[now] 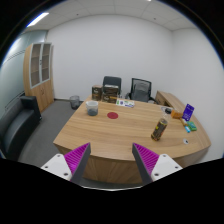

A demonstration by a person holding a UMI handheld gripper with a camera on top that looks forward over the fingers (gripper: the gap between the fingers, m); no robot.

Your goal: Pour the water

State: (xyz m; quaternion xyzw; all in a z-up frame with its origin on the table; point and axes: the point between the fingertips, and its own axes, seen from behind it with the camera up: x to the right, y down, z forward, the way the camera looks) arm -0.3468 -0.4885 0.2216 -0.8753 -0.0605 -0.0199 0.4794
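Approach is the step in hand, I judge: the gripper hangs wide and empty, short of the desk. Left to right on the desk: a grey cup at eleven o'clock, a red coaster at twelve, a brown bottle at two. Next, close on the bottle; nothing blocks the way. Chairs stand behind.

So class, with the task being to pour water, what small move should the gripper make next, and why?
Probably move forward over the desk toward the brown bottle. The gripper is open and holds nothing, its fingers short of the desk's near edge, and the bottle stands well beyond them, to the right. The grey cup sits farther back.
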